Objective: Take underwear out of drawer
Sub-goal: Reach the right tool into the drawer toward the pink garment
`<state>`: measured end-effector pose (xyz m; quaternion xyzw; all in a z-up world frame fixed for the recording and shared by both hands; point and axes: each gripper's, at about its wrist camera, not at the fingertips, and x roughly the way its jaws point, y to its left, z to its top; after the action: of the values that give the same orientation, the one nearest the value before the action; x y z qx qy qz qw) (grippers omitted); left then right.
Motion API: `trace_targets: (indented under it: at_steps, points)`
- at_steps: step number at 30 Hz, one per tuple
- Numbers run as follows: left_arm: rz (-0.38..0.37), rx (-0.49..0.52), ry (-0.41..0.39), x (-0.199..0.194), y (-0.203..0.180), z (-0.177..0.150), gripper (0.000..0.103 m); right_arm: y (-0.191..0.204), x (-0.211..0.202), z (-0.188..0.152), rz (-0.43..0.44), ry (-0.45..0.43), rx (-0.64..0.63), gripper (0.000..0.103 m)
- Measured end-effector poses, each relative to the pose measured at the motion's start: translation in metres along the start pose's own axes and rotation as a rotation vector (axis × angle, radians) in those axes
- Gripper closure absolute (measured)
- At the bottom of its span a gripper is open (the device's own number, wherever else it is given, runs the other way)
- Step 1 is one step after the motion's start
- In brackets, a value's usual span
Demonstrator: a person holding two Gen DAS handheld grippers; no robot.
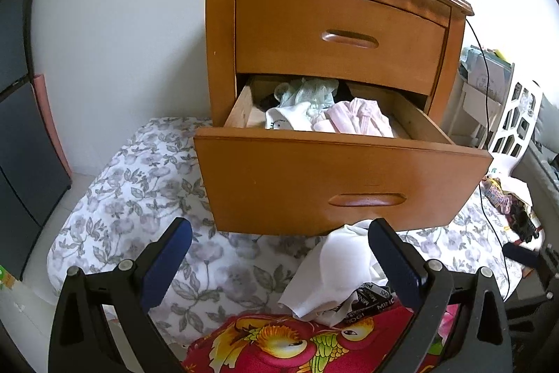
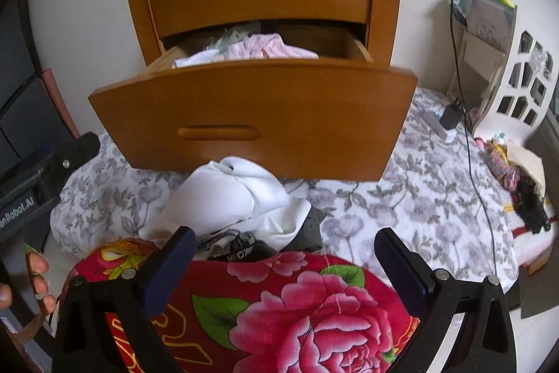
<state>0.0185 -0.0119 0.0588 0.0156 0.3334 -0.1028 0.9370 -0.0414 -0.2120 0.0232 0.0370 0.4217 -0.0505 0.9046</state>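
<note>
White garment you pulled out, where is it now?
The white garment lies on the floral bedding just below the open lower drawer, atop a waistband piece at the red blanket's edge; in the left wrist view it sits beside the right finger of the open tongs.

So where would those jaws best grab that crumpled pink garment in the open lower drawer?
Pinch the raised fold on top of the crumpled pink garment, coming down from above: the drawer front blocks a level approach and the upper drawer overhangs the back.
</note>
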Motion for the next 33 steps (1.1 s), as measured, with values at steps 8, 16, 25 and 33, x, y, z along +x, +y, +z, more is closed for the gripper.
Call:
trace_targets:
  at_steps: [8, 16, 25, 33]
  points:
    - [-0.007, -0.014, -0.035, -0.002, 0.006, -0.003, 0.002, -0.004, -0.017, 0.027, 0.038, -0.068, 0.002, 0.000]
    - [-0.005, -0.055, -0.044, 0.000, 0.021, -0.005, 0.002, 0.004, -0.040, 0.069, 0.039, -0.139, -0.051, 0.000]
    - [0.009, -0.089, -0.070, 0.005, 0.034, -0.009, 0.002, 0.019, -0.061, 0.124, 0.059, -0.173, -0.112, 0.000]
    - [-0.024, -0.142, -0.058, 0.009, 0.041, -0.012, 0.002, 0.028, -0.058, 0.179, 0.092, -0.198, -0.149, 0.000]
